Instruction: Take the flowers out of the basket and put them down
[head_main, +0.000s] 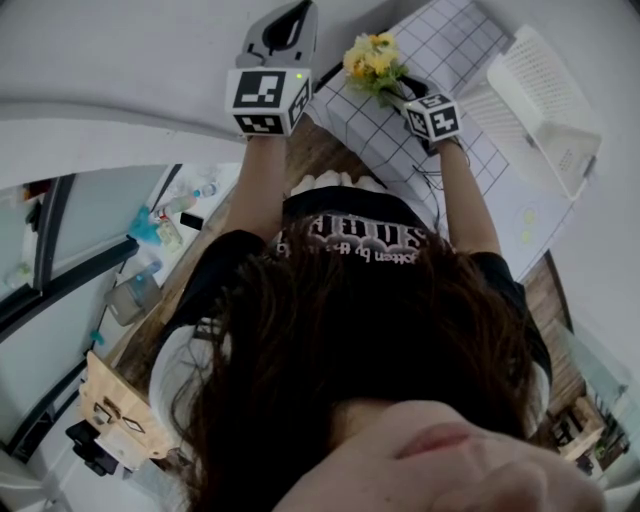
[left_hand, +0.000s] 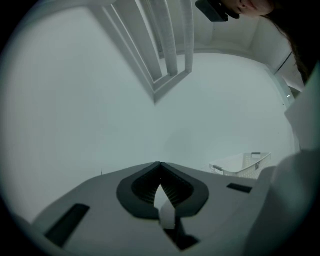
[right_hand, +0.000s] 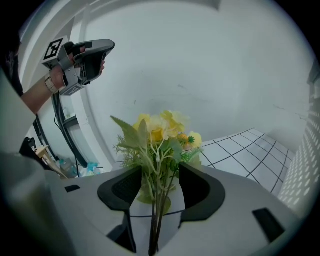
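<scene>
A small bunch of yellow flowers (head_main: 372, 62) with green leaves is above the far left part of the checked cloth (head_main: 450, 50). Its stems run back between the jaws of my right gripper (head_main: 398, 88). In the right gripper view the flowers (right_hand: 160, 130) stand between the two dark pads (right_hand: 125, 187), which are well apart and do not press on the thin stems; the right gripper (right_hand: 160, 169) is open. I cannot tell whether the bunch rests on the cloth (right_hand: 240, 155). My left gripper (head_main: 288, 22) is raised to the left, shut and empty, its jaws (left_hand: 160, 165) meeting in a point.
The white plastic basket (head_main: 545, 95) stands on the cloth to the right of the flowers and also shows in the left gripper view as the basket (left_hand: 242, 164). A strip of brown wooden table (head_main: 310, 150) lies near my body. Bottles and clutter (head_main: 150, 230) lie low at left.
</scene>
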